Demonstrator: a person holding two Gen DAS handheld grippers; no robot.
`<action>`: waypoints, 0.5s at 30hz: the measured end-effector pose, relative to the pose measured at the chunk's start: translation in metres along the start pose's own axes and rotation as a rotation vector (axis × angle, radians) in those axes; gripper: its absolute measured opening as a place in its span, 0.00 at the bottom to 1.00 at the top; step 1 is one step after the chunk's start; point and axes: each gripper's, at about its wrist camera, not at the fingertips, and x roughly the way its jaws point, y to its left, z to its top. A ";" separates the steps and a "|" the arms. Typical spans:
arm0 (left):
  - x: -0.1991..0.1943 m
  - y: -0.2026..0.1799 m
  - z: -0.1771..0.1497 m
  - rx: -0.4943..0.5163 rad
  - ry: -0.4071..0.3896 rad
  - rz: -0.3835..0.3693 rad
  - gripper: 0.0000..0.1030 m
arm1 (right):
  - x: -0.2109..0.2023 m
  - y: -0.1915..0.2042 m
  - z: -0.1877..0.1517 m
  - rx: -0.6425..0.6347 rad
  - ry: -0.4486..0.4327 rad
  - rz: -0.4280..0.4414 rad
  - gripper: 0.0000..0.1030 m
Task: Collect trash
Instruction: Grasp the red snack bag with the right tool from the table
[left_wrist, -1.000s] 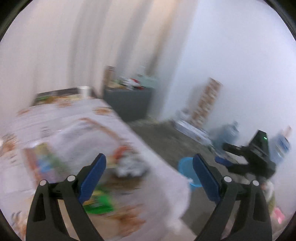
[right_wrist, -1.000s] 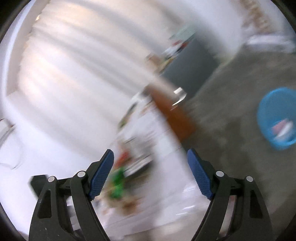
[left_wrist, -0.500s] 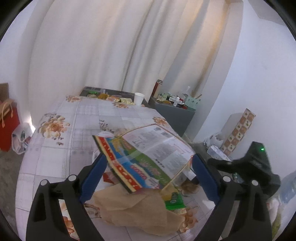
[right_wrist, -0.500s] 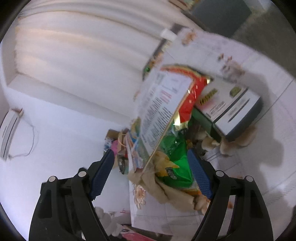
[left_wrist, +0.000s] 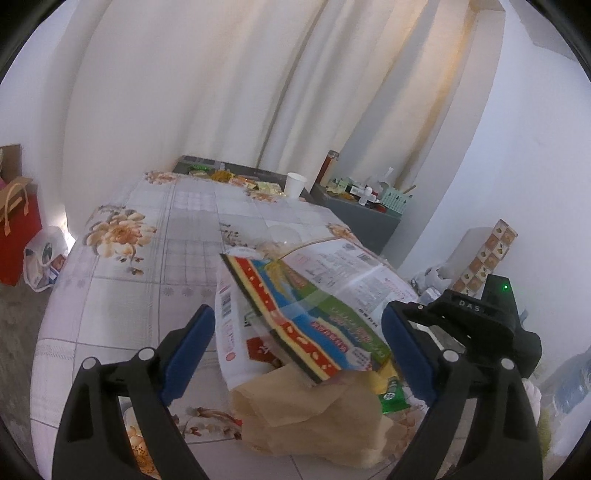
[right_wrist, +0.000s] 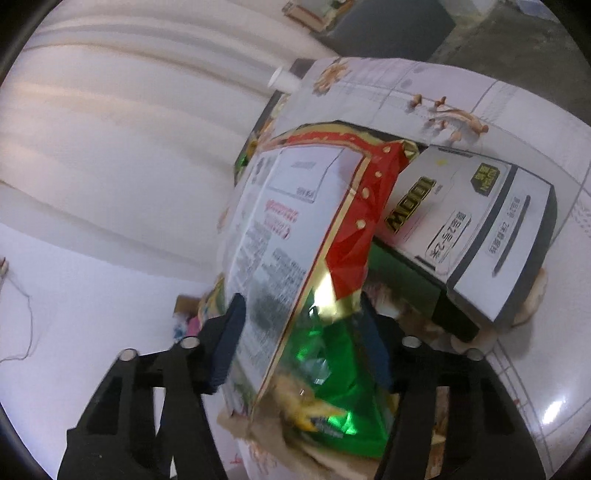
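A pile of trash lies on the flower-print tablecloth (left_wrist: 122, 295). On top is a large printed bag (left_wrist: 332, 295), over brown paper (left_wrist: 306, 417) and a green wrapper (left_wrist: 393, 397). My left gripper (left_wrist: 297, 350) hovers open just before the pile, holding nothing. In the right wrist view the same bag (right_wrist: 288, 229) and the green wrapper (right_wrist: 332, 387) sit between the fingers of my right gripper (right_wrist: 301, 343). Its jaws are closing around them, and I see no firm press by the pads. The right gripper's black body (left_wrist: 480, 325) shows at the pile's right side.
A grey and white carton (right_wrist: 480, 229) lies in the pile, partly under the bag. A paper cup (left_wrist: 295, 184) stands at the table's far end. Beyond it is a grey cabinet (left_wrist: 369, 218) with clutter. A red carrier bag (left_wrist: 14, 236) and a white plastic bag (left_wrist: 44, 254) sit on the floor at left.
Both grippers swung from a blurred sweep of the room onto the trash pile and came closer. The right jaws narrowed around the bag and green wrapper. The left jaws stayed wide.
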 end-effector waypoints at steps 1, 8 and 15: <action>0.001 0.001 0.000 -0.002 0.002 -0.001 0.87 | 0.001 0.000 -0.001 0.001 0.000 0.002 0.40; 0.001 0.006 -0.004 -0.017 0.005 0.007 0.87 | -0.005 0.003 0.003 -0.022 -0.008 0.079 0.13; 0.000 0.007 -0.005 -0.022 0.000 0.013 0.87 | -0.009 -0.001 0.016 0.024 -0.003 0.206 0.09</action>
